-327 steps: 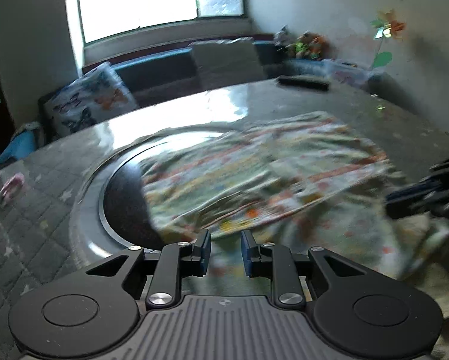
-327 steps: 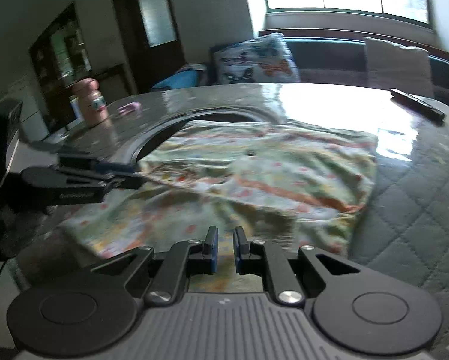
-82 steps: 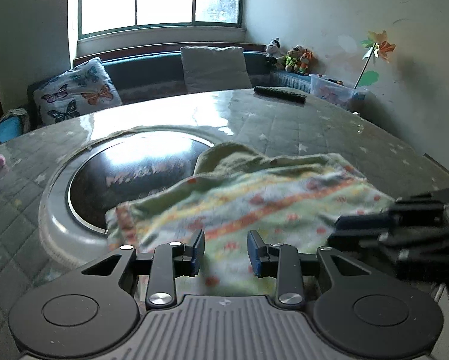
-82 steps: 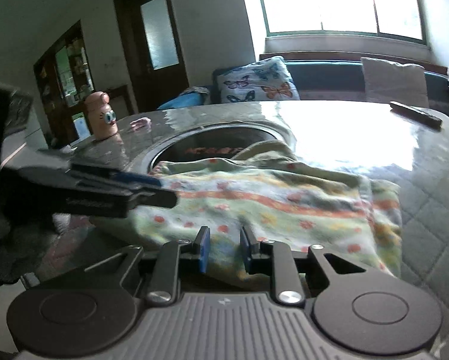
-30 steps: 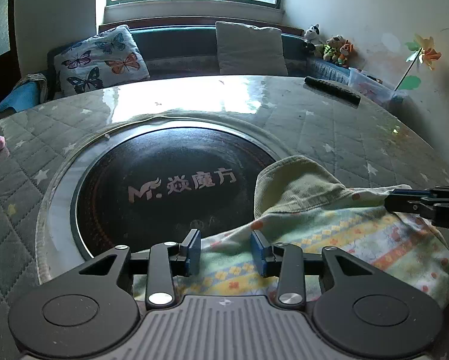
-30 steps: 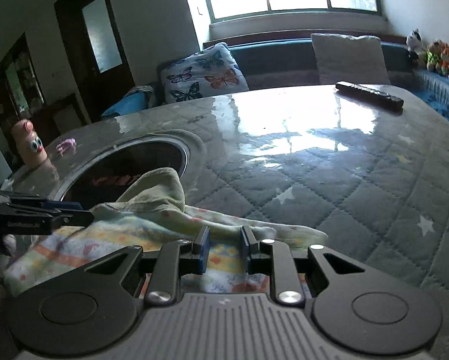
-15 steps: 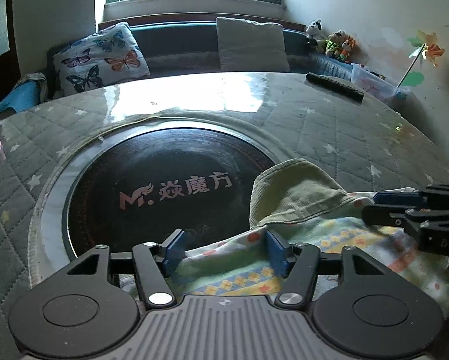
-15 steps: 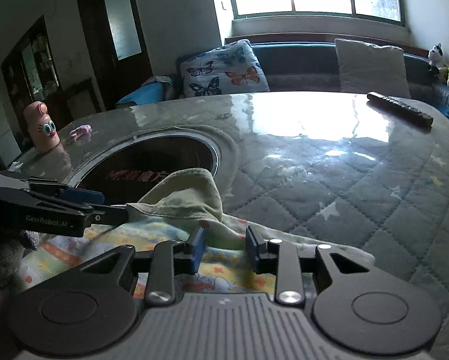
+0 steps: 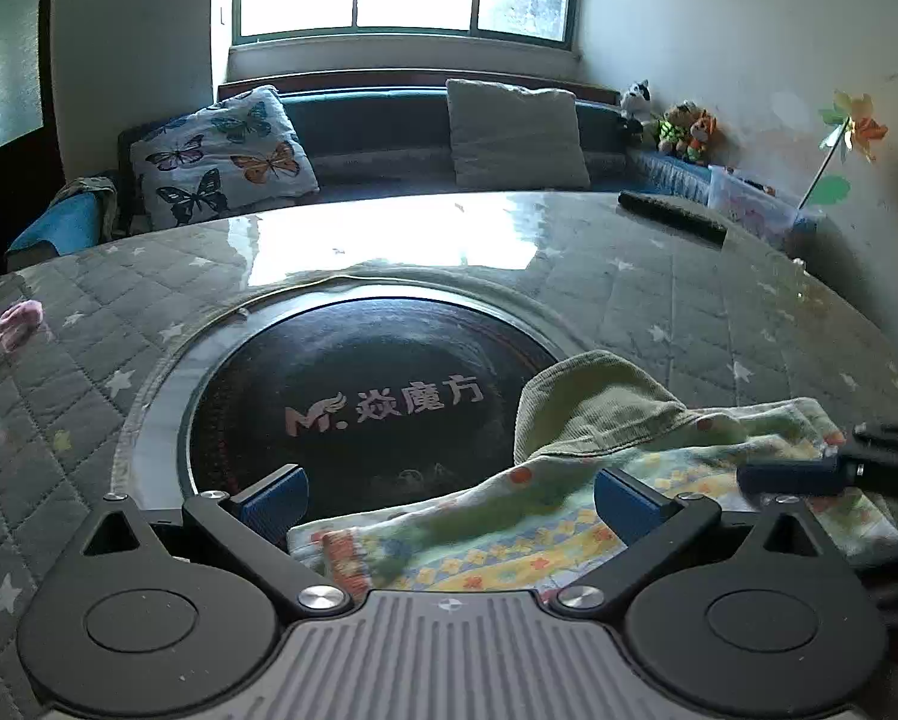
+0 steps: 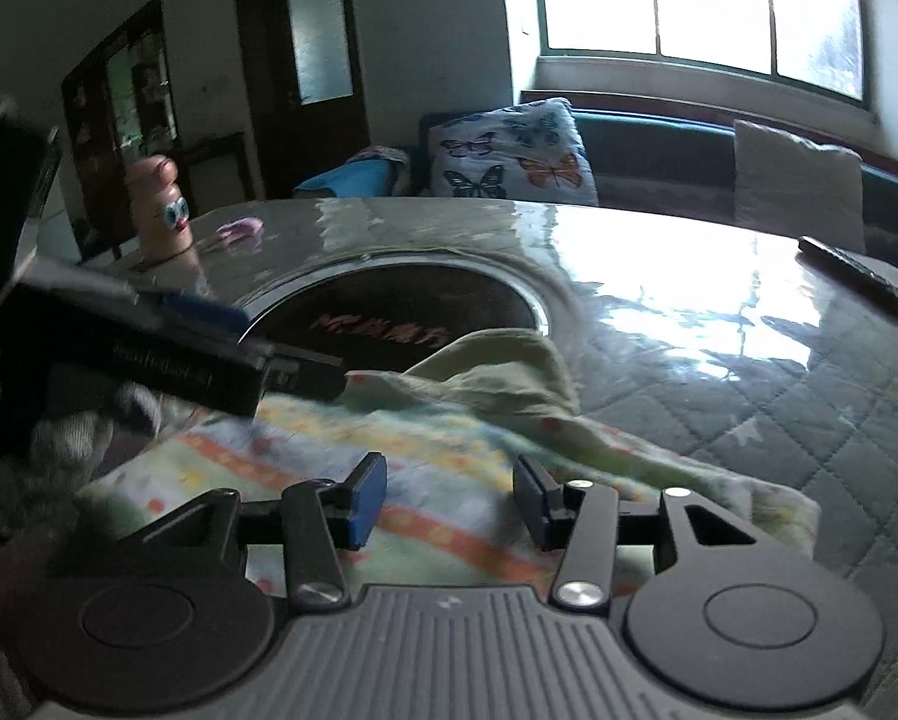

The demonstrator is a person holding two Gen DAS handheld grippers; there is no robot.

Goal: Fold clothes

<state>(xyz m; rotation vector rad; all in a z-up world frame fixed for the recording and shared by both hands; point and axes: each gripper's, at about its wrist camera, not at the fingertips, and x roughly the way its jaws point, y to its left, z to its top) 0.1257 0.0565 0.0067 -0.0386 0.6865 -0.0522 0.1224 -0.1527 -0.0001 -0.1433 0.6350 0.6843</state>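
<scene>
- My left gripper [image 9: 449, 495] has just spread wide. A second ago its fingers stood close over the cloth edge; now nothing is between them.
- My right gripper [image 10: 446, 504] has opened as well, to a medium gap, and it holds nothing.
- The garment [image 9: 568, 516] has gone from a broad spread to a compact bundle with layers stacked. It lies at the near edge of the table [image 9: 718, 312], partly over the rim of the dark glass disc [image 9: 365, 396].
- I judge this fold has been set down and let go. A green ribbed end [image 9: 592, 408] is humped on top, so it may want smoothing.
- The disc reads "M" with a wing, then "焱魔方".
- The left gripper's side carries white lettering, blurred here, so I cannot read it.
</scene>
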